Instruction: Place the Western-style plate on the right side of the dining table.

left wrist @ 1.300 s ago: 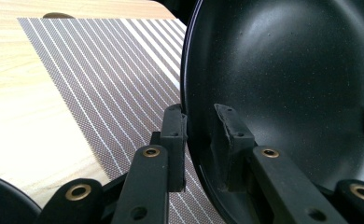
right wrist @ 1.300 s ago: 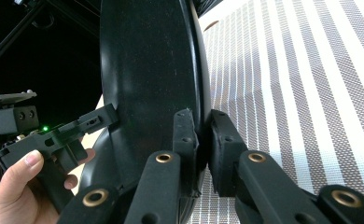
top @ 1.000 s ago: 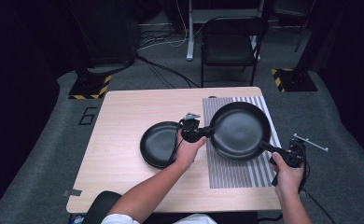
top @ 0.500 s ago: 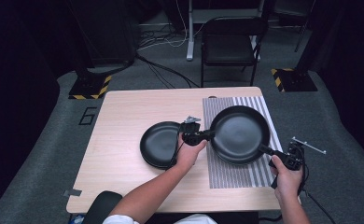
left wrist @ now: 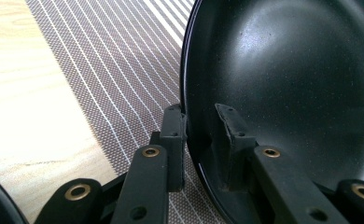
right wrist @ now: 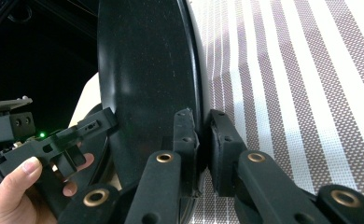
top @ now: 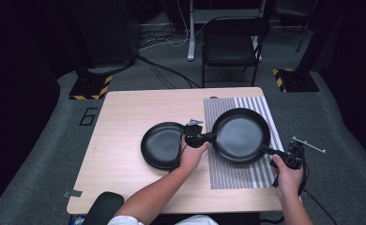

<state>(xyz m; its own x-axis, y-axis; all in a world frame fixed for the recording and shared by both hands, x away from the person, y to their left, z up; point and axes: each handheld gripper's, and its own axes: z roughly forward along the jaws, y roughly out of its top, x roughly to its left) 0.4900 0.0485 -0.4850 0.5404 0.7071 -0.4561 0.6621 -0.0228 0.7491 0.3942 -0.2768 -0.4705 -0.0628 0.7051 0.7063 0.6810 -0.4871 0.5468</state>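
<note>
A large black frying pan (top: 241,136) is held over a striped mat (top: 237,173), with a gripper on each side of it. My left gripper (top: 205,138) is shut on its left rim; in the left gripper view the jaws (left wrist: 199,114) straddle the rim of the pan (left wrist: 301,70), one outside and one inside. My right gripper (top: 279,154) is shut on the pan's near-right edge by the short handle. The right gripper view shows the pan (right wrist: 143,70) edge-on, pinched between the right gripper's jaws (right wrist: 202,133). A smaller black pan (top: 162,144) lies on the wooden table (top: 125,112), left of the big one.
The striped mat (right wrist: 301,93) covers the table's right part. A black chair (top: 230,47) stands beyond the far edge, with cables on the floor around it. A dark rounded object (top: 103,208) sits at the near-left edge. The left hand (right wrist: 12,186) and its gripper appear beyond the pan.
The large pan has drifted slightly toward the near side over the mat, with both grippers still clamped on it. The small pan has not moved.
</note>
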